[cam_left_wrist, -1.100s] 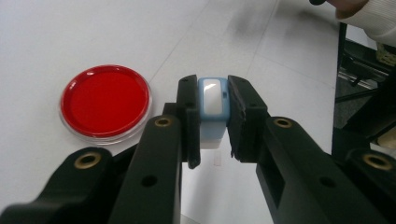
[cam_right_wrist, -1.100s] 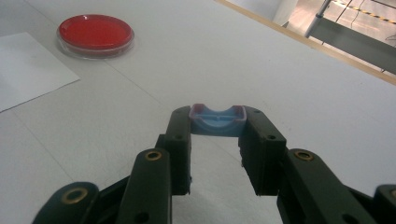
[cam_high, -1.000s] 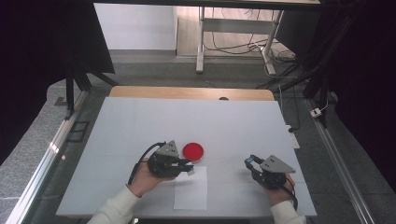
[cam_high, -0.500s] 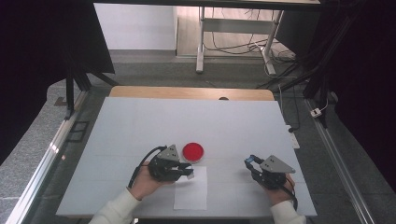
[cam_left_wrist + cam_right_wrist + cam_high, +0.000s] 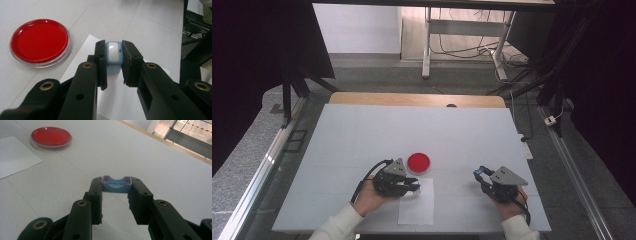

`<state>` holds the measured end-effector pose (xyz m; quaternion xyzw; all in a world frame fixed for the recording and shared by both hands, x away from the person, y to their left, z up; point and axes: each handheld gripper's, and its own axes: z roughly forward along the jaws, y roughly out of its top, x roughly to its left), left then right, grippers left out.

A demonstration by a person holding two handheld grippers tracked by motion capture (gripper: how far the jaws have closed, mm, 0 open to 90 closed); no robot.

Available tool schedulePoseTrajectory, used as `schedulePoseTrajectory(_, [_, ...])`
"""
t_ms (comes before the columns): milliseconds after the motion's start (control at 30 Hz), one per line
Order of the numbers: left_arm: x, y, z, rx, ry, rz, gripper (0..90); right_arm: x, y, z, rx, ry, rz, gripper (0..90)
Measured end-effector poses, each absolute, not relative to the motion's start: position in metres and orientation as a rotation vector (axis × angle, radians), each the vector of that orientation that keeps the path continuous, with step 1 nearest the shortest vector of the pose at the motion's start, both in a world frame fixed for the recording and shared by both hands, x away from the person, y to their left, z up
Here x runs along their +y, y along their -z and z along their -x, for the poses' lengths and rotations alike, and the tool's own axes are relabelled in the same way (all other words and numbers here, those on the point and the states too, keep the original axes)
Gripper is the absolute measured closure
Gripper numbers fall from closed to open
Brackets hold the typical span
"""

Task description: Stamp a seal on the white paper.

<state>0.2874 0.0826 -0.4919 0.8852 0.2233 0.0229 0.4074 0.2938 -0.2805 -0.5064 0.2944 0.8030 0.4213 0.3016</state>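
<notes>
Left gripper [image 5: 113, 62] clamps a pale blue plastic stamp [image 5: 114, 53] over the white paper sheet [image 5: 125, 100] — round red ink pad [image 5: 40, 42] at ten o'clock. Right gripper [image 5: 116, 188] grips a blue cap [image 5: 116, 183].

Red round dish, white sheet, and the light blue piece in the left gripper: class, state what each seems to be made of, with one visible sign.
Red round dish: probably clear plastic, glossy see-through rim around a matte red pad. White sheet: likely paper, thin, flat, matte. Light blue piece in the left gripper: seemingly moulded plastic, smooth, rounded, slight sheen.
</notes>
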Motion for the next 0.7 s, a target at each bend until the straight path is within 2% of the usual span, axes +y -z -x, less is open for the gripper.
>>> schedulePoseTrajectory(700, [0.0784,0.4984,-0.2873,0.547,-0.063,-2.254,75.3,-0.2805,0.5063,-0.2937,2.130,-1.117,-0.780,65.2])
